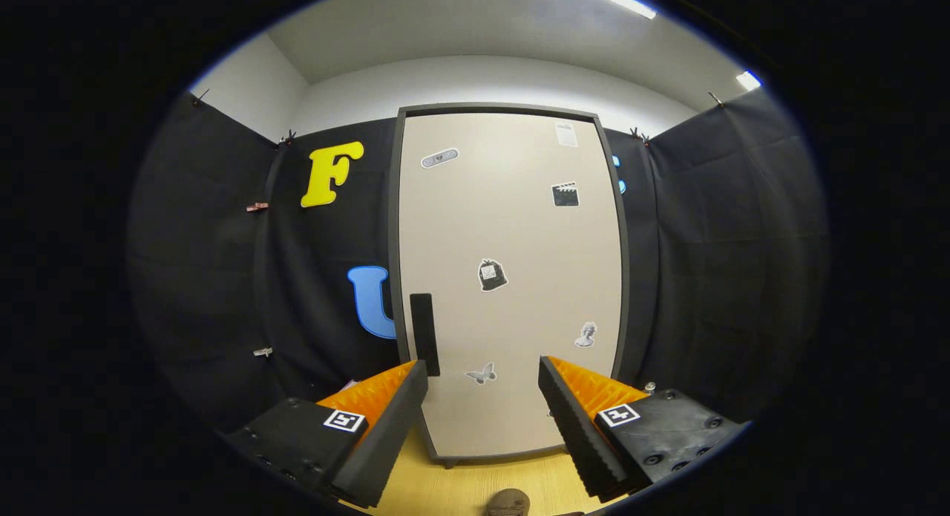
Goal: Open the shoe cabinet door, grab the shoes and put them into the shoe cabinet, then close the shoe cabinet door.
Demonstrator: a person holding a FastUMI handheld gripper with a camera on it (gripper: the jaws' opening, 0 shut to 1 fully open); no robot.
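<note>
Gripper view: the claw (482, 397) hangs open and empty before the shoe cabinet door (512, 278), shut, its black handle (424, 334) just beyond the left finger; a shoe (508, 503) lies below.

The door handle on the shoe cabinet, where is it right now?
In the gripper view the black handle stands upright near the left edge of the closed cabinet door, just above and beyond the tip of the open tool's left finger.
</note>
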